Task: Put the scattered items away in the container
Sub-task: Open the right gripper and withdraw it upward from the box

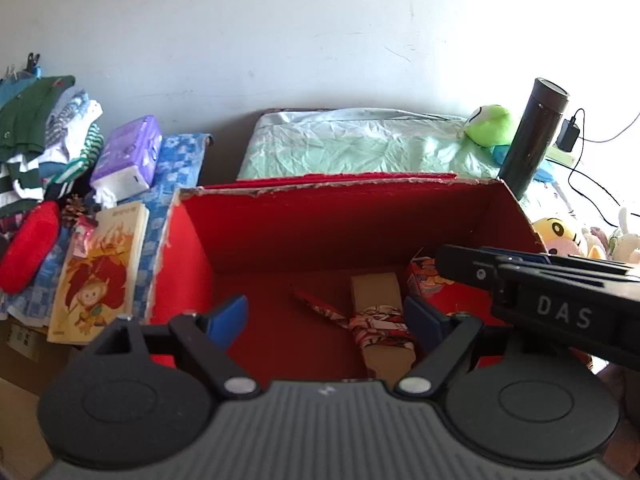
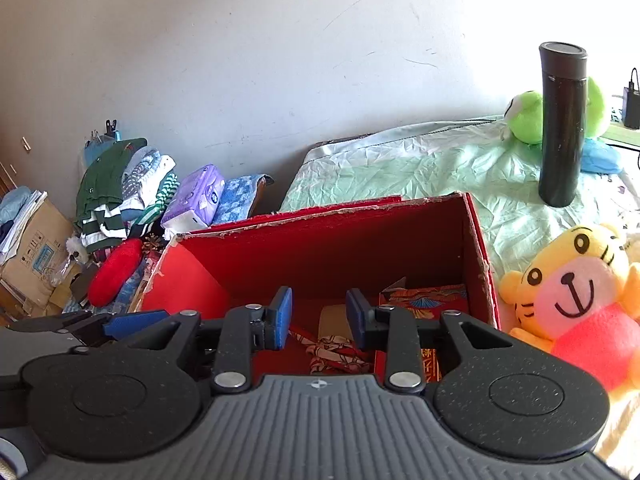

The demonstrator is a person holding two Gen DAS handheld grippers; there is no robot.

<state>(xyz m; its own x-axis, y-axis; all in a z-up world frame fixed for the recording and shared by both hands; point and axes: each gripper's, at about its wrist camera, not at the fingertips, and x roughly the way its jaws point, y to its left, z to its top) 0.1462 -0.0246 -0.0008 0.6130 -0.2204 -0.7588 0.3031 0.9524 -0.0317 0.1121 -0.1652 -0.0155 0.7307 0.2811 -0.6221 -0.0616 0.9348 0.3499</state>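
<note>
Nearest the lens, the left gripper (image 1: 326, 314) hangs over a red box (image 1: 280, 224), its blue pads set wide with nothing pressed between them; the right gripper (image 2: 319, 316) hovers over the same box (image 2: 320, 240), its jaws parted more narrowly and likewise empty, neither touching what lies below. No earlier view is at hand, so only this stance can be told. From the left: a heap of folded clothes (image 1: 36, 132) against the wall, a red cushion (image 1: 28, 252) below it, a purple tissue pack (image 1: 128, 152) on blue checked cloth, and a picture book (image 1: 100, 272) with a cartoon monkey leaning just beside the box's left wall; inside the box, on its floor, lies a brown paper parcel (image 1: 376, 292) bound with a patterned ribbon, and to its right a red printed carton (image 2: 432, 296) against the right-hand wall; behind the box stretches a pale green sheet (image 2: 400, 160); further right a dark flask (image 2: 562, 124) stands upright on the sheet, a green frog plush (image 2: 524, 116) behind it; at far right a yellow tiger plush (image 2: 572, 288) sits outside the box, close by its right wall.
</note>
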